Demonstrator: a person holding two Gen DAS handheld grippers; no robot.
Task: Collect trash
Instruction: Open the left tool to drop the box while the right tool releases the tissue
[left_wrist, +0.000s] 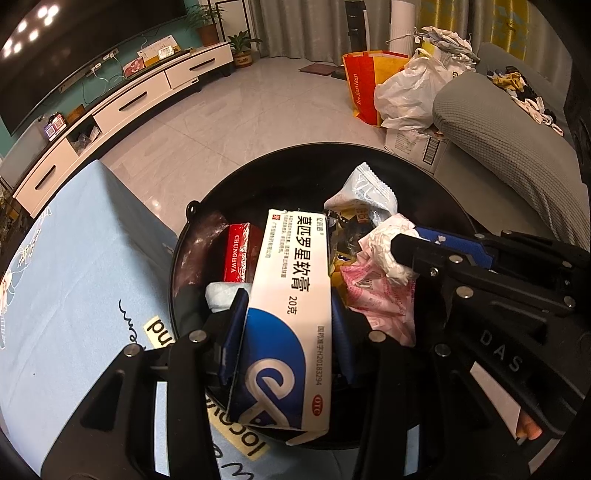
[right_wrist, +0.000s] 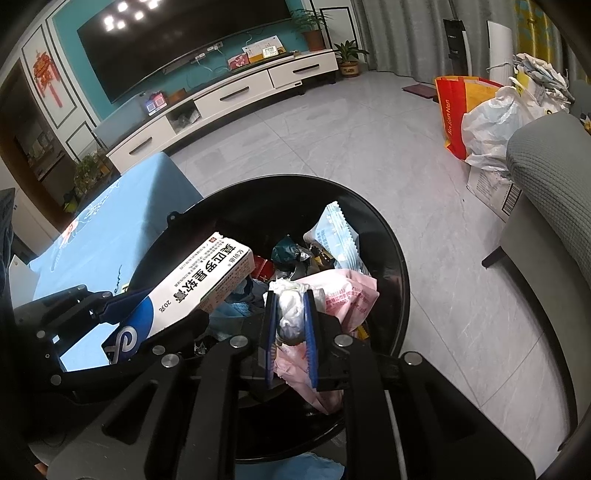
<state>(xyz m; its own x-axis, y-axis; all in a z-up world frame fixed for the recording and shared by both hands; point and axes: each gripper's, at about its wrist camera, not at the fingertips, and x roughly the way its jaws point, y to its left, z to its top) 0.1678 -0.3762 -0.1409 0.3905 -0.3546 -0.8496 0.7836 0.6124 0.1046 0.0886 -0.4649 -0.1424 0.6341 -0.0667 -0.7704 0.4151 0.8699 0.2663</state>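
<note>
My left gripper (left_wrist: 288, 306) is shut on a white and blue medicine box (left_wrist: 291, 295) and holds it over the black round trash bin (left_wrist: 258, 173). The box also shows in the right wrist view (right_wrist: 207, 277). My right gripper (right_wrist: 290, 295) is shut on a crumpled white tissue (right_wrist: 290, 310) above the bin (right_wrist: 391, 258); it shows in the left wrist view (left_wrist: 402, 247) with the tissue (left_wrist: 384, 240). The bin holds a red cigarette pack (left_wrist: 240, 254), a pink wrapper (right_wrist: 351, 295), a pale blue sachet (right_wrist: 338, 236) and other wrappers.
A table with a light blue cloth (left_wrist: 74, 277) stands left of the bin. A grey sofa (left_wrist: 517, 147) is at right, with a white plastic bag (left_wrist: 406, 92) and an orange bag (left_wrist: 362, 85) behind. A white TV cabinet (right_wrist: 229, 96) lines the far wall.
</note>
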